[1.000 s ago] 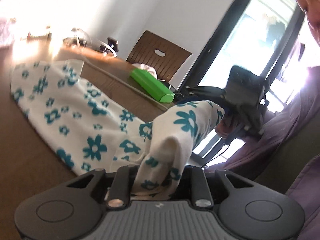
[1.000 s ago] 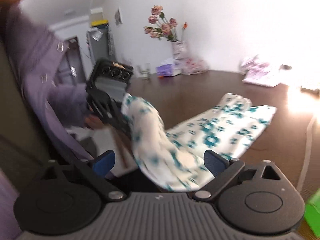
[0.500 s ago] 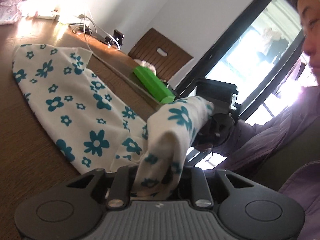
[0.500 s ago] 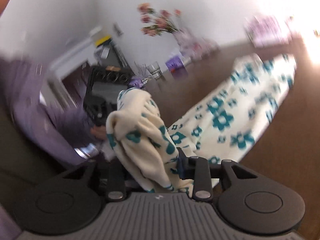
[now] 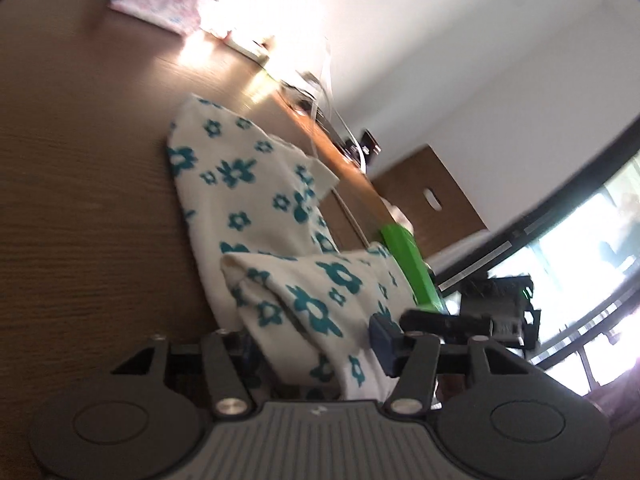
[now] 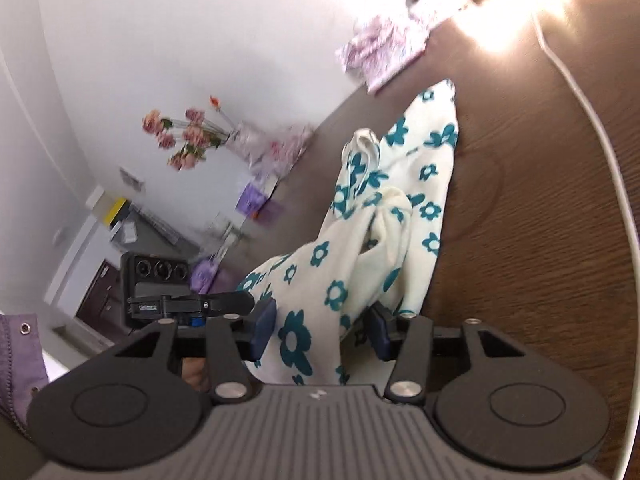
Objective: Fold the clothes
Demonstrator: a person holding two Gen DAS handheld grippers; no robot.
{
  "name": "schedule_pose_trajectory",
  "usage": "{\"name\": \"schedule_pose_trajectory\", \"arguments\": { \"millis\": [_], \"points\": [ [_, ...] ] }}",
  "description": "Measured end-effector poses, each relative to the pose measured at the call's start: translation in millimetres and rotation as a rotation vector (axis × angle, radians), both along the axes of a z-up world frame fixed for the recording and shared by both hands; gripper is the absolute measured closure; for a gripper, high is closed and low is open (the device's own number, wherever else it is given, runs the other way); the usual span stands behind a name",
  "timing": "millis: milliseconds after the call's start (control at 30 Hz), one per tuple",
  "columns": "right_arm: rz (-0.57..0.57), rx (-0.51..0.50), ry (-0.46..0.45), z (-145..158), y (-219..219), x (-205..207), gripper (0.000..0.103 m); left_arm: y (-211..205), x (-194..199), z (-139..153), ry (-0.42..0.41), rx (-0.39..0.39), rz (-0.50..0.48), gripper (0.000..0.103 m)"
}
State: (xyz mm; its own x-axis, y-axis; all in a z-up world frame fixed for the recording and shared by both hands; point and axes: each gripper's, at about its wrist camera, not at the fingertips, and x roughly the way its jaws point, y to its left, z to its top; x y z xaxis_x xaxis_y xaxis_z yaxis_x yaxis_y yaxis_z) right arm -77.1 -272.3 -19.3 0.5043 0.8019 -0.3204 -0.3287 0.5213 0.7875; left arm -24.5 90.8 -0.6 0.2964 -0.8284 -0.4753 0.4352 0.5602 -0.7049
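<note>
A white garment with teal flowers [image 5: 248, 200] lies on the brown wooden table [image 5: 80, 208]; its near end is lifted and folded forward over the rest. My left gripper [image 5: 316, 340] has its jaws part open with the lifted cloth between them. In the right wrist view the same garment [image 6: 424, 184] runs away from me, and my right gripper [image 6: 322, 328] also has its jaws part open around the raised cloth edge. Each gripper shows in the other's view: the right one [image 5: 492, 312] and the left one [image 6: 160, 284].
A green box [image 5: 408, 264] and a brown chair [image 5: 432, 200] stand beyond the garment. A folded purple-patterned cloth [image 6: 384, 48] lies at the far table end. A vase of pink flowers [image 6: 192, 136] stands at the wall. A white cable [image 6: 600, 160] runs along the right side.
Both grippers carried the near end of the garment forward over the rest and tilted. Their jaws, shut on the cloth half a second ago, have widened.
</note>
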Motion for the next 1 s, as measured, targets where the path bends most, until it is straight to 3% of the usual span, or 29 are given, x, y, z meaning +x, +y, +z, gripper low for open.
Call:
{"name": "schedule_pose_trajectory", "arguments": {
  "millis": [100, 133, 200, 267, 300, 333, 367, 433, 533, 633, 733, 800, 833, 900, 1000],
  "points": [
    [-0.024, -0.023, -0.027, 4, 5, -6, 0.076, 4, -2, 3, -0.018, -0.013, 0.038, 0.054],
    [-0.032, -0.031, -0.035, 5, 7, -8, 0.076, 4, -4, 4, -0.032, -0.011, 0.048, 0.063],
    [-0.046, -0.060, -0.037, 12, 9, -5, 0.076, 0, -4, 5, -0.043, 0.006, 0.056, 0.066],
    [-0.065, -0.082, -0.034, 15, 9, -7, 0.070, -7, -2, 3, -0.048, 0.039, 0.069, 0.061],
    [-0.075, -0.096, -0.033, 16, 8, -8, 0.056, -9, -1, 4, -0.049, 0.059, 0.081, 0.052],
    [-0.094, -0.126, -0.038, 19, 8, -10, 0.052, -7, -2, 6, -0.054, 0.079, 0.087, 0.041],
    [-0.114, -0.155, -0.046, 23, 7, -13, 0.048, -6, -2, 9, -0.060, 0.099, 0.094, 0.039],
    [-0.164, -0.193, -0.091, 33, 3, -20, 0.048, 4, -9, 19, -0.098, 0.132, 0.110, 0.028],
    [-0.249, -0.253, -0.166, 47, -1, -31, 0.048, 12, -30, 34, -0.187, 0.145, 0.158, 0.023],
    [-0.245, -0.289, -0.218, 55, 9, -32, 0.056, 6, -51, 40, -0.246, 0.133, 0.209, 0.024],
    [-0.238, -0.353, -0.217, 49, 25, -27, 0.065, -19, -56, 30, -0.203, 0.217, 0.247, 0.025],
    [-0.249, -0.378, -0.205, 42, 33, -25, 0.079, -29, -60, 22, -0.187, 0.228, 0.269, 0.025],
    [-0.256, -0.373, -0.190, 39, 34, -24, 0.081, -33, -63, 20, -0.194, 0.225, 0.257, 0.025],
    [-0.269, -0.373, -0.185, 38, 38, -25, 0.087, -41, -70, 23, -0.234, 0.225, 0.214, 0.026],
    [-0.280, -0.382, -0.207, 40, 40, -28, 0.087, -51, -81, 34, -0.339, 0.320, 0.201, 0.025]
  ]
}}
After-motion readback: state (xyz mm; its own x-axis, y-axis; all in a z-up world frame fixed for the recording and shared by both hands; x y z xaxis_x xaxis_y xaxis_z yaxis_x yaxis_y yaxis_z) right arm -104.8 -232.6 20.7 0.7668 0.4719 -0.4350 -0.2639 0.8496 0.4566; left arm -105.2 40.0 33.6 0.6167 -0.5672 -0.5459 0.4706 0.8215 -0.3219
